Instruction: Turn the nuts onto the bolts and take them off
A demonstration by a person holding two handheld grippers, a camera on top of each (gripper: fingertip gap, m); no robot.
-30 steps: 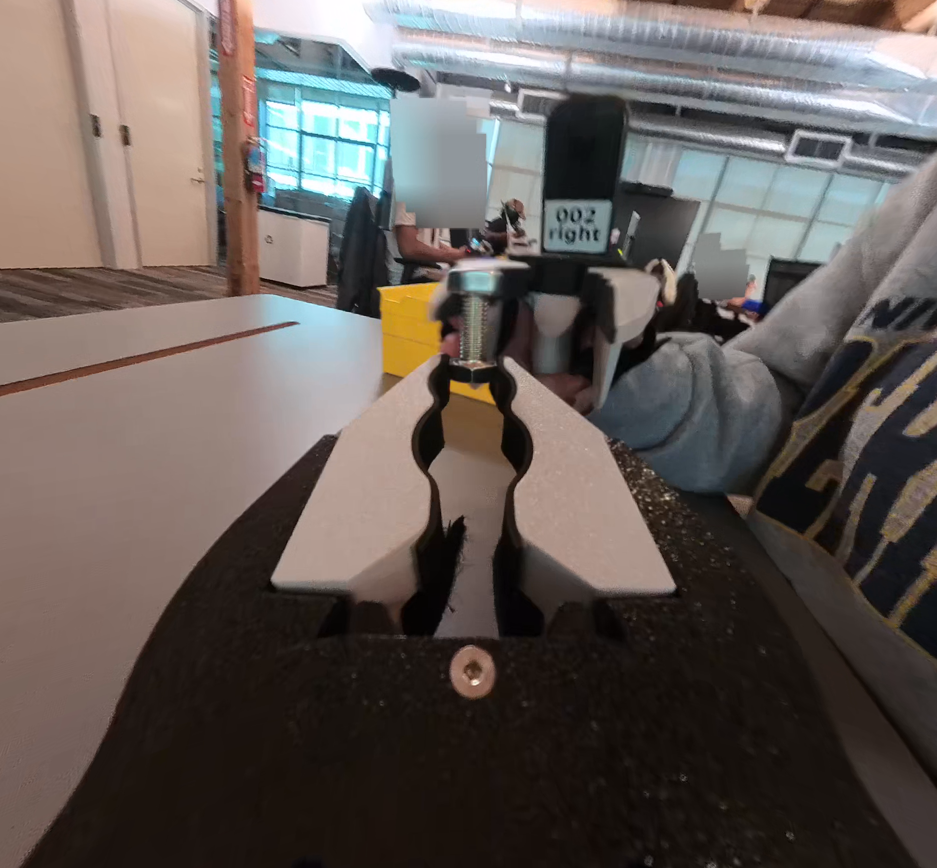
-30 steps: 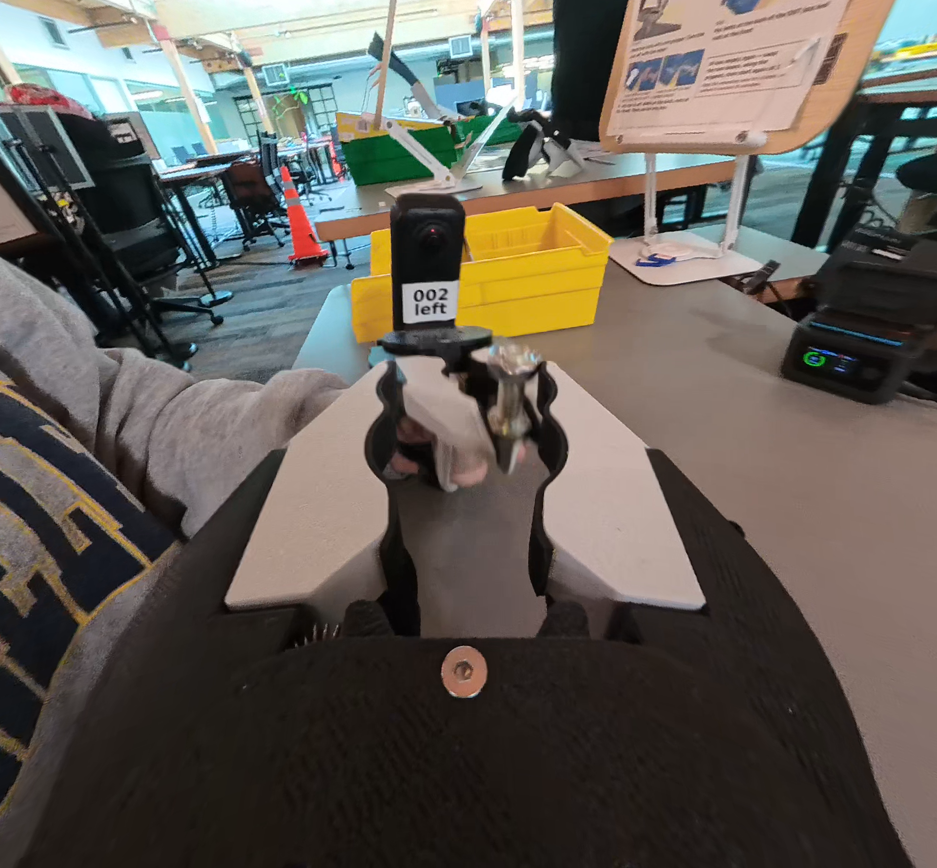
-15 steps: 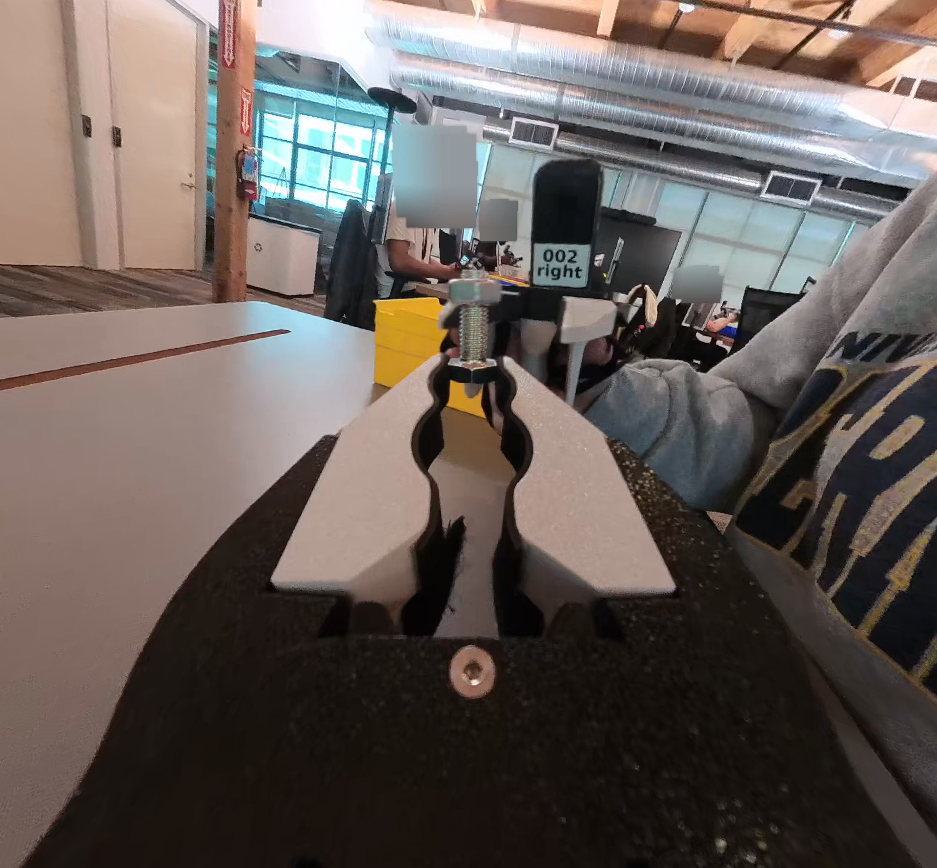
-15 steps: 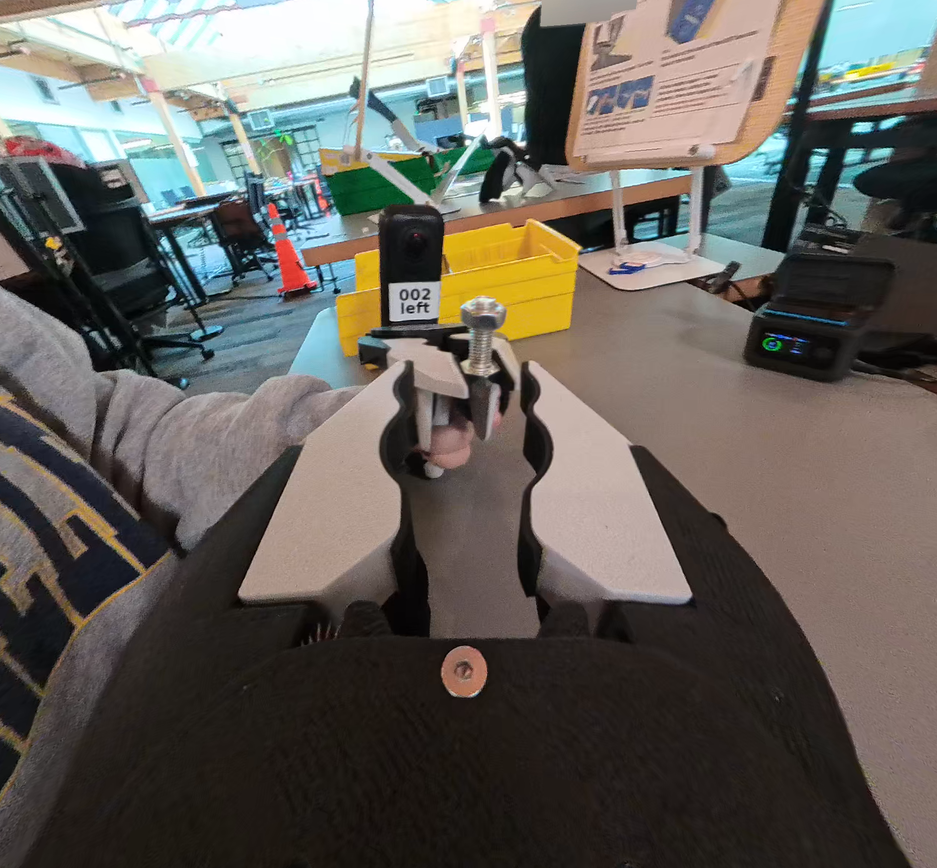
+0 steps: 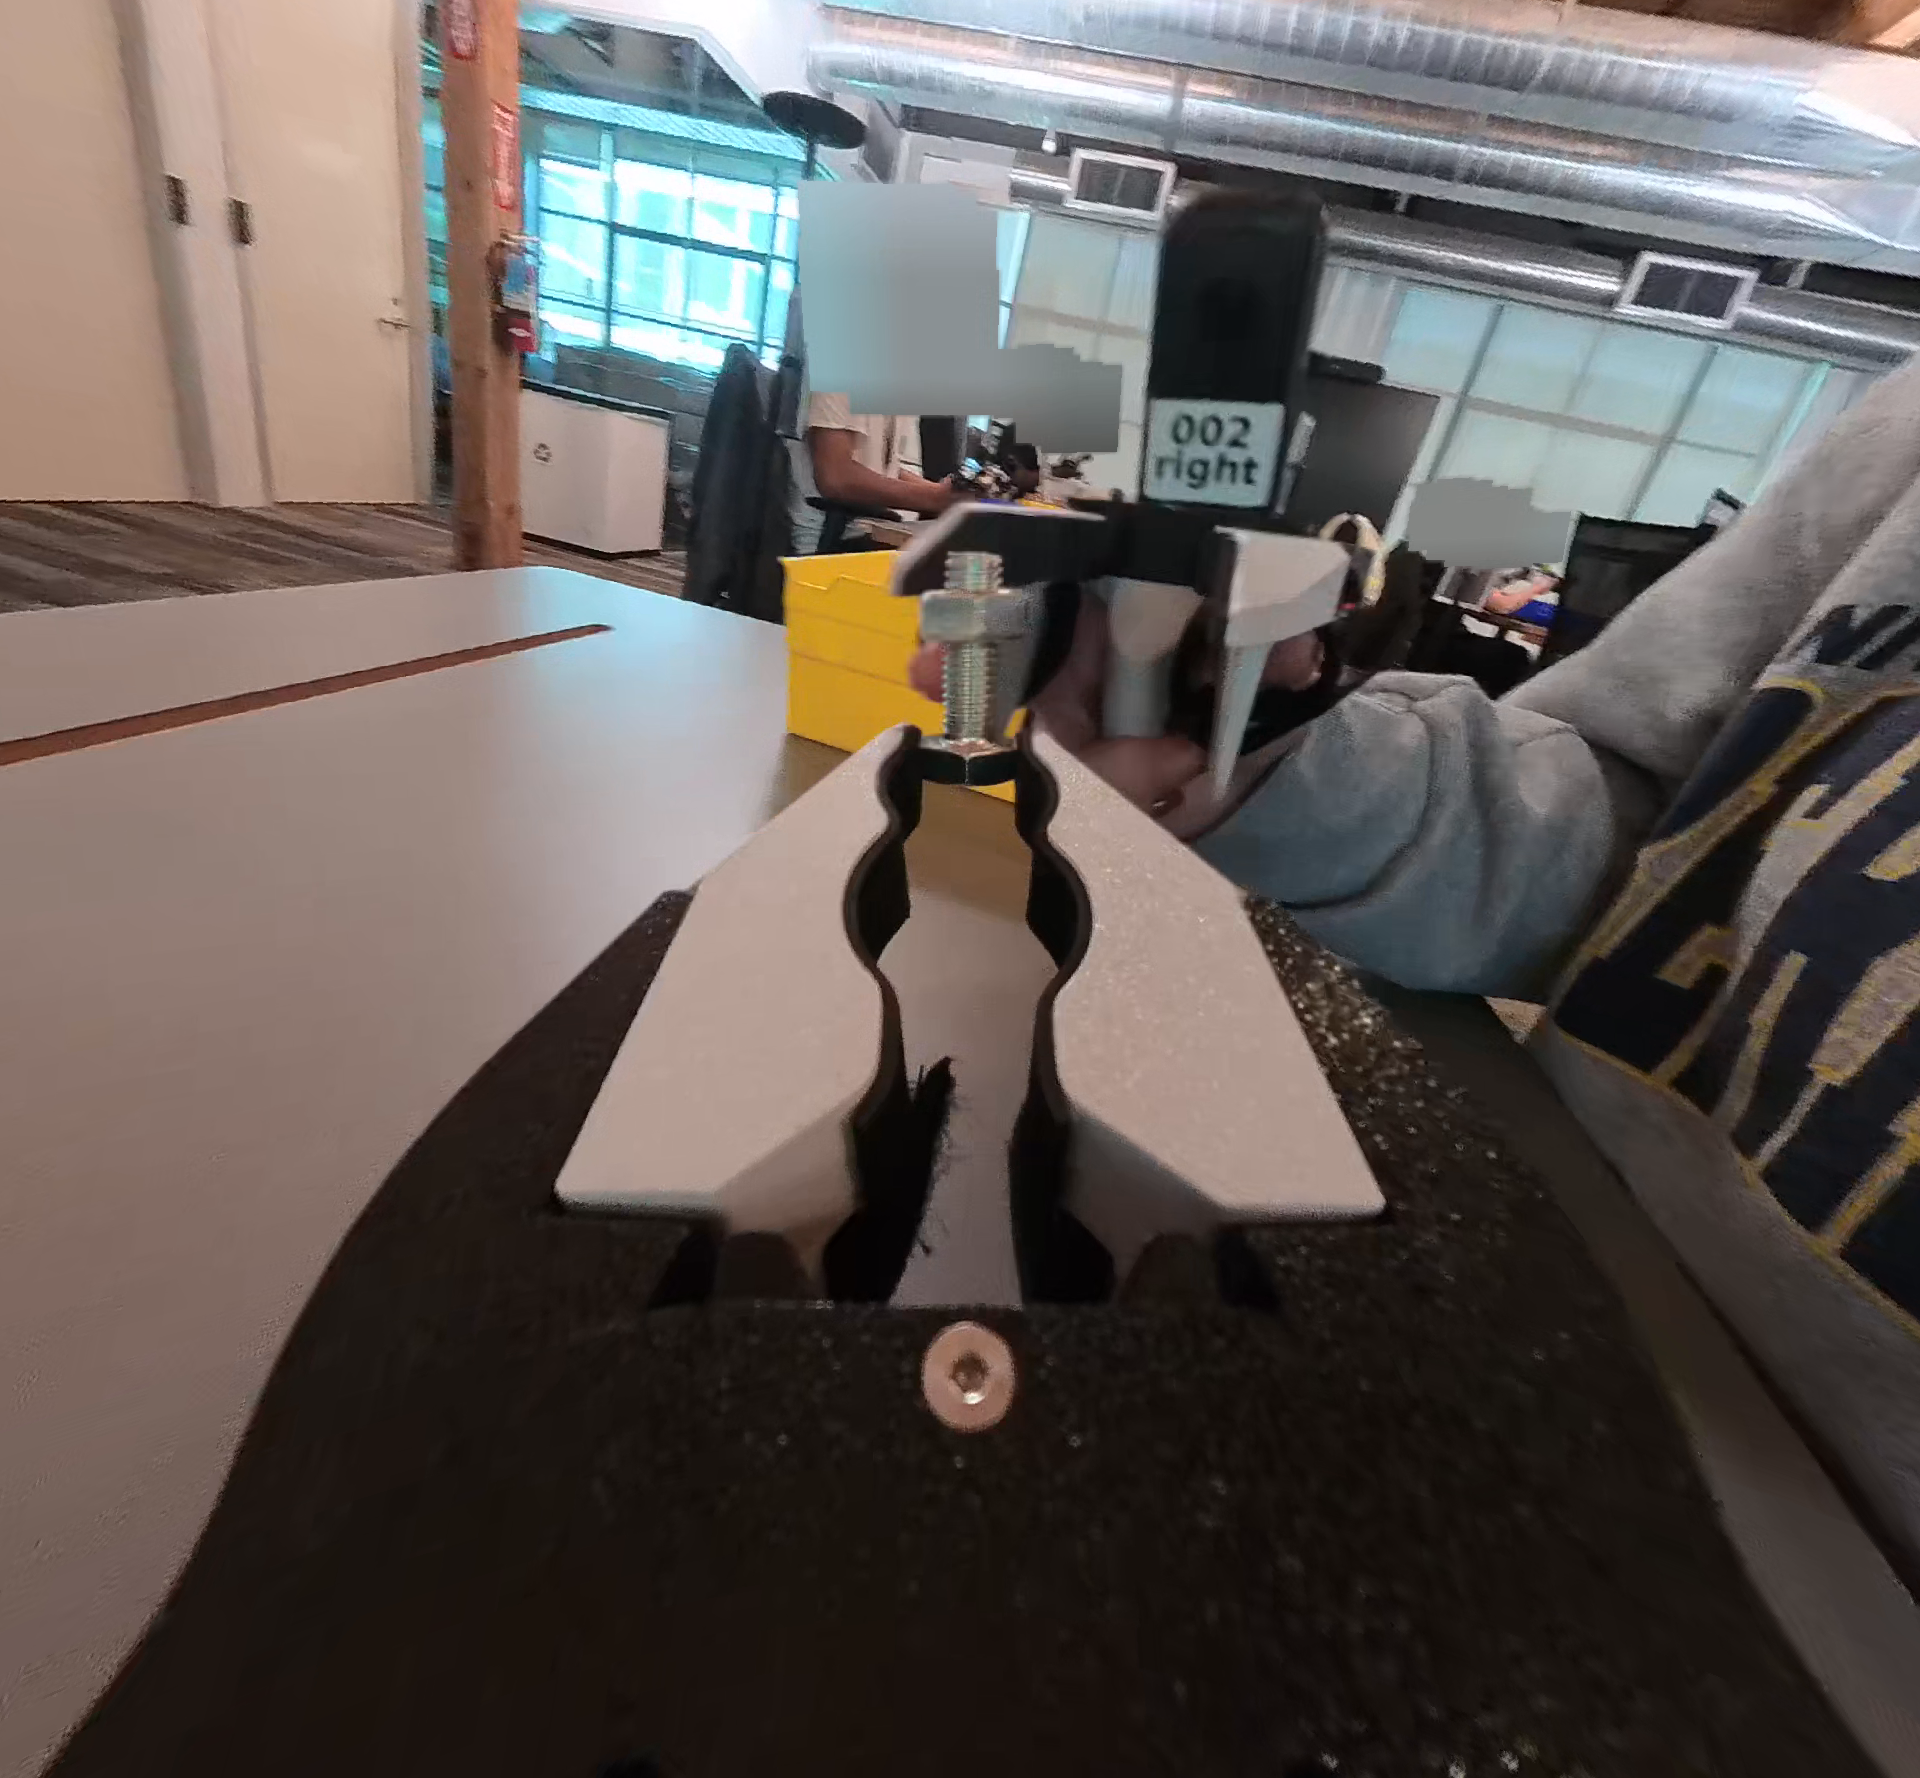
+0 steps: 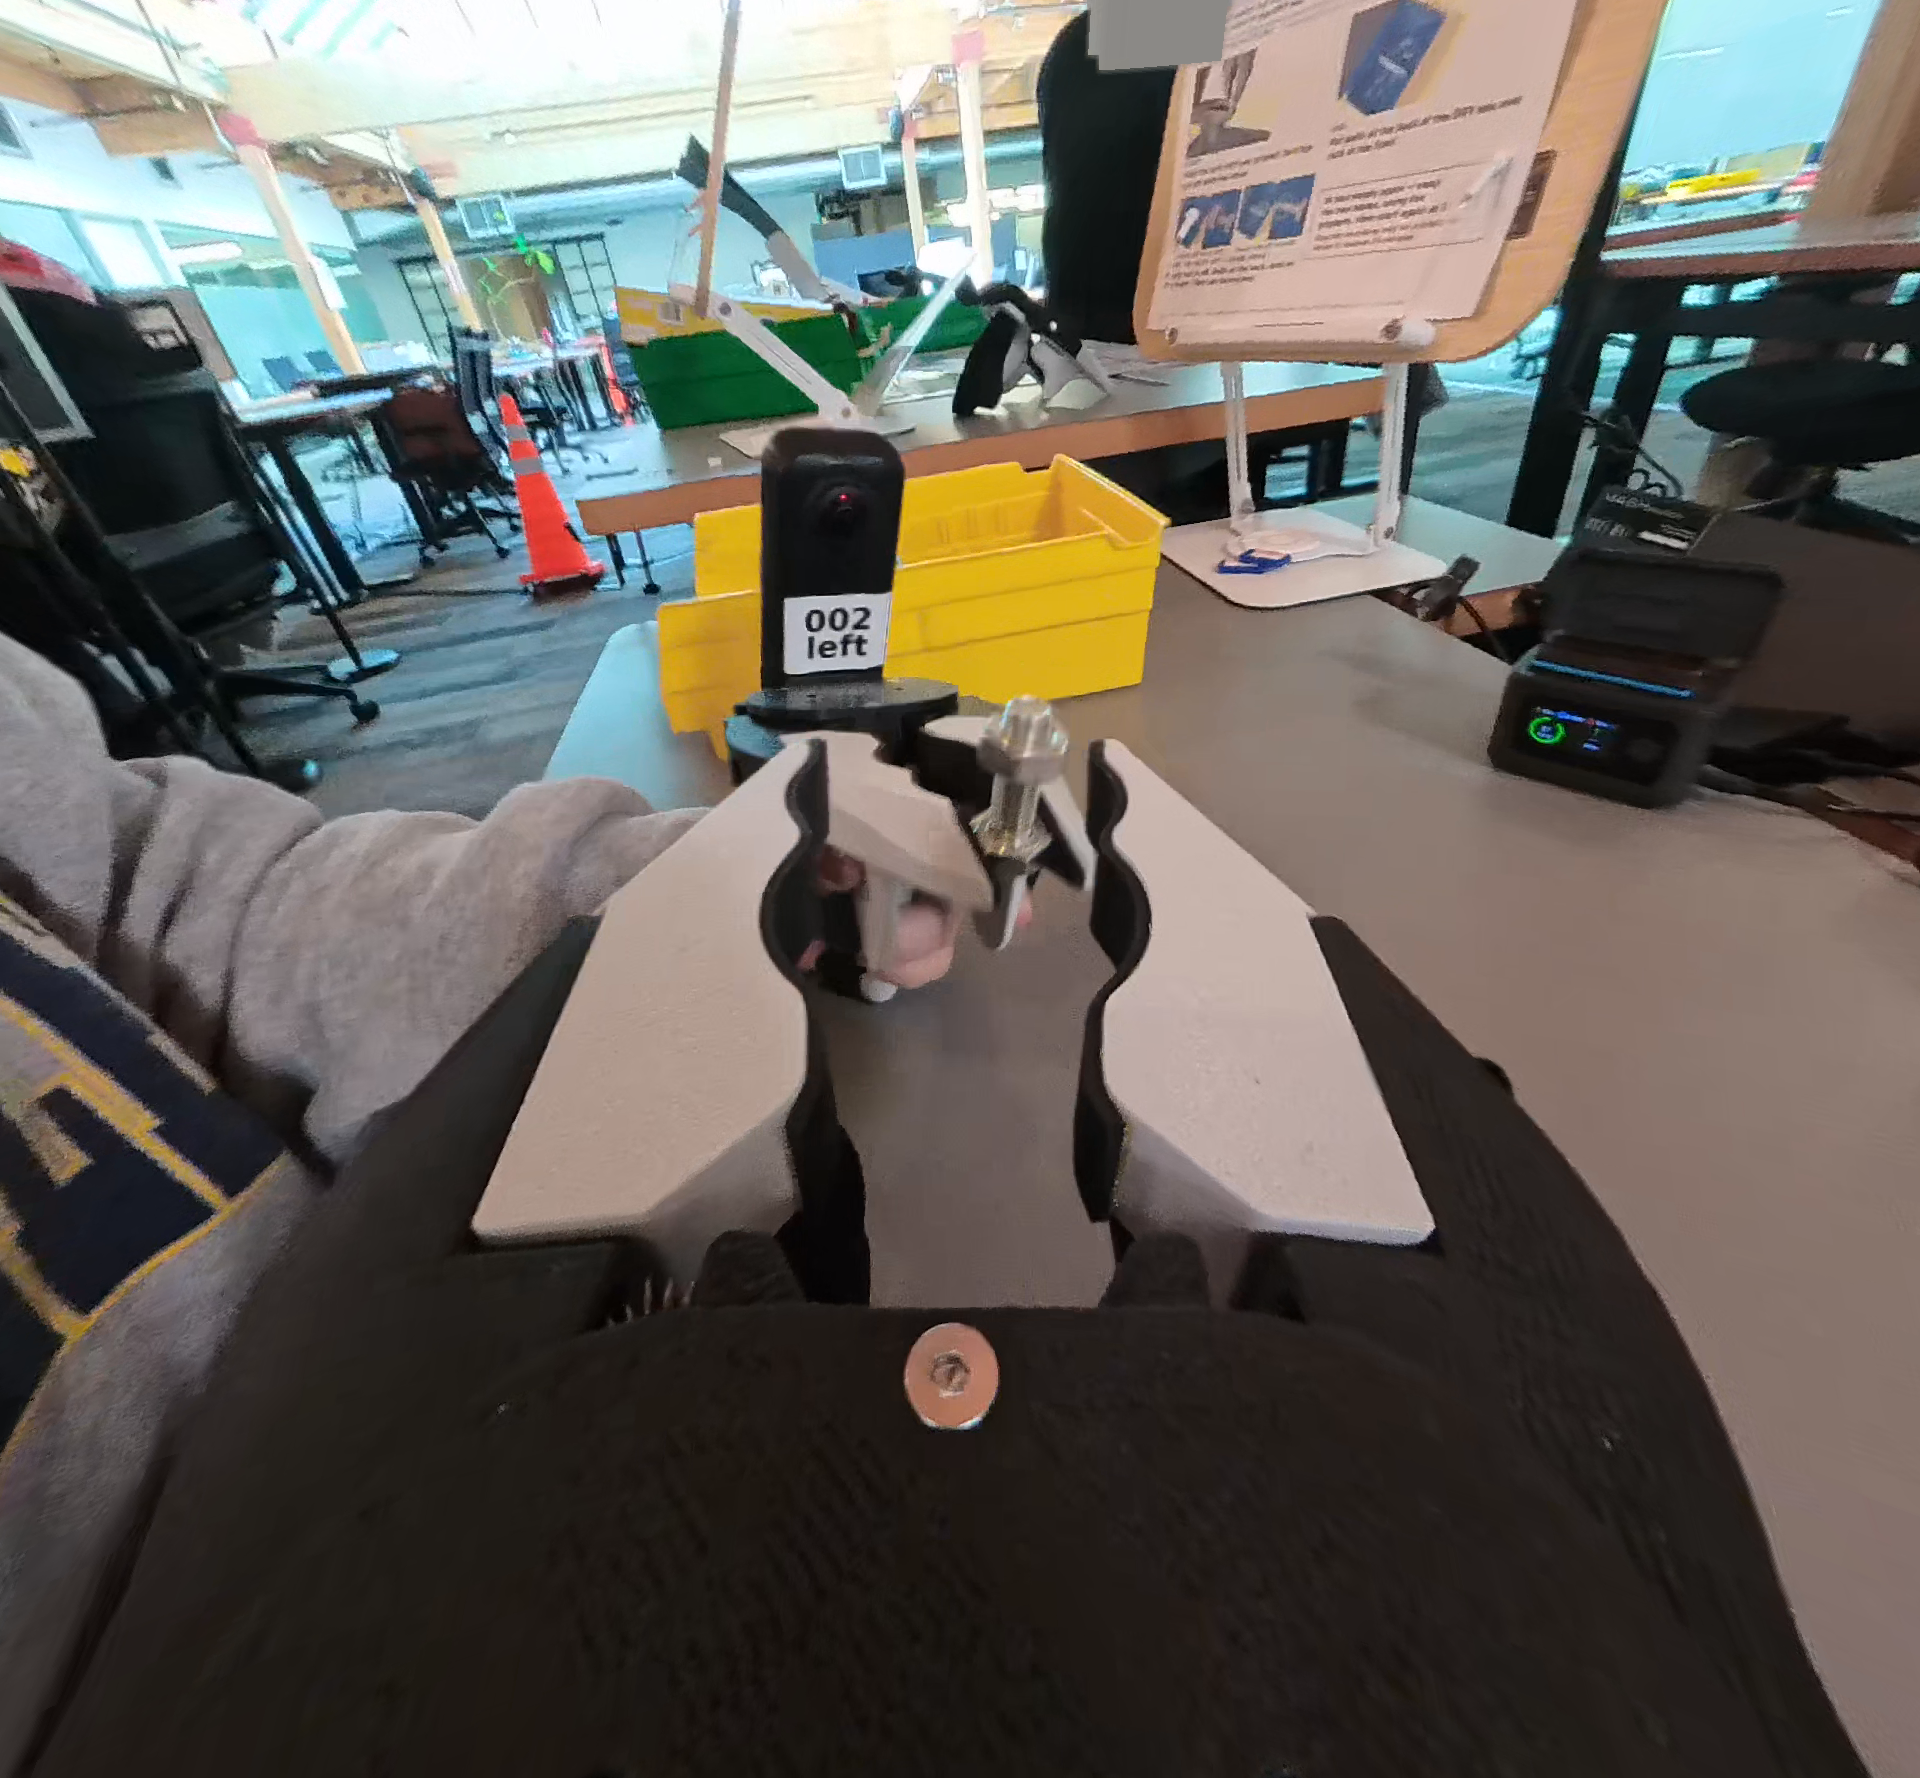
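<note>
A: Bolt (image 5: 964, 689) upright, head clamped in left gripper (image 5: 964, 764); nut (image 5: 971, 614) high on its thread.
B: Right gripper (image 6: 954, 793) spread, empty. Likely next: close on nut, turn.

The left gripper (image 5: 964, 760) points forward, level above the table, its fingertips pinched close together. The right gripper (image 6: 956, 772) faces it with its fingers spread wide apart; grey sleeves (image 5: 1444, 835) cover both of the person's forearms
</note>
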